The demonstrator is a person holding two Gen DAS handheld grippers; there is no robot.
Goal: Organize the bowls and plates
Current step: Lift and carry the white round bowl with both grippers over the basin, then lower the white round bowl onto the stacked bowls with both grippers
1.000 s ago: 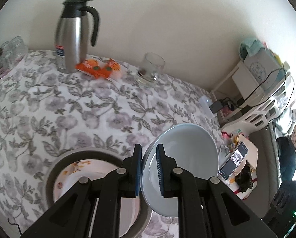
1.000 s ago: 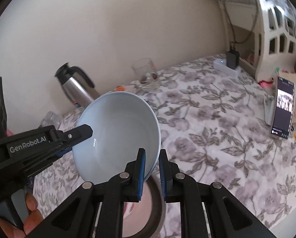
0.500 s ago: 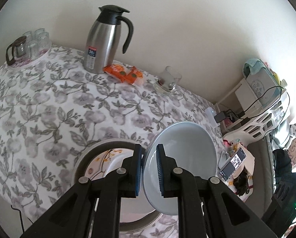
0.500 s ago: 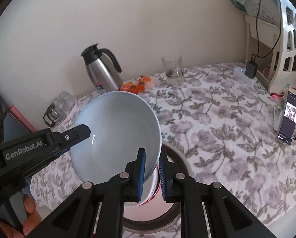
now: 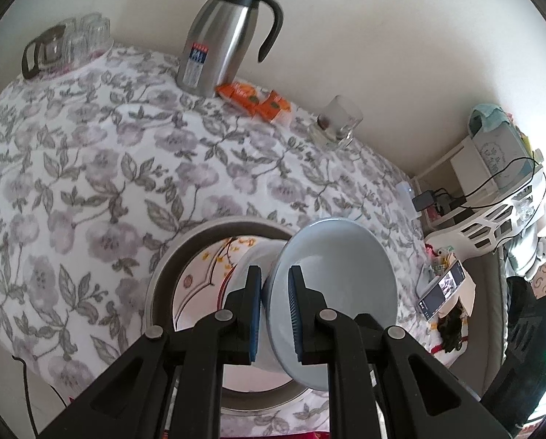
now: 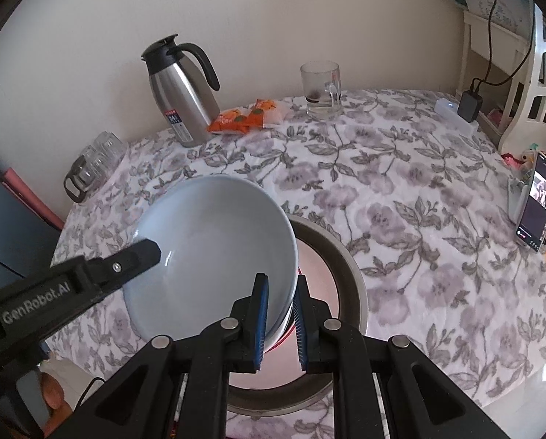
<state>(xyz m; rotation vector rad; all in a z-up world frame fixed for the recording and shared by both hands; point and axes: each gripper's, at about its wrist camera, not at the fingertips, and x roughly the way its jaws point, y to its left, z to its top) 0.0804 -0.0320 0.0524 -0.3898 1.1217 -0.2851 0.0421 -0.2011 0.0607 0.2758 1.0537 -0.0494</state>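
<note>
A: Well, in the left wrist view, the left gripper (image 5: 276,314) is clamped on the near rim of the pale blue bowl (image 5: 340,285), which hangs tilted over the grey-rimmed dish (image 5: 163,274) holding a flower-patterned plate (image 5: 203,285). The likely trouble is the rim sliding out of those thin blue pads, since glazed ceramic looks slick and the bowl is steeply canted.

B: And the pose there?

A: The left gripper points steeply down at the dish, fingers one beside the other across the rim.

B: The right wrist view?

A: The right gripper (image 6: 281,323) is pinched on the opposite rim of the same bowl (image 6: 214,241), with the left gripper (image 6: 141,256) reaching in from the left side. The bowl sits partly above the dish (image 6: 350,274). If the two hands pull unevenly, the bowl could twist free and drop onto the plate, chipping both. A white bowl (image 5: 256,256) already standing on the plate might also be knocked.

B: Its pose?

A: Also angled sharply down, a thumb (image 6: 53,395) showing low at the left.
</note>
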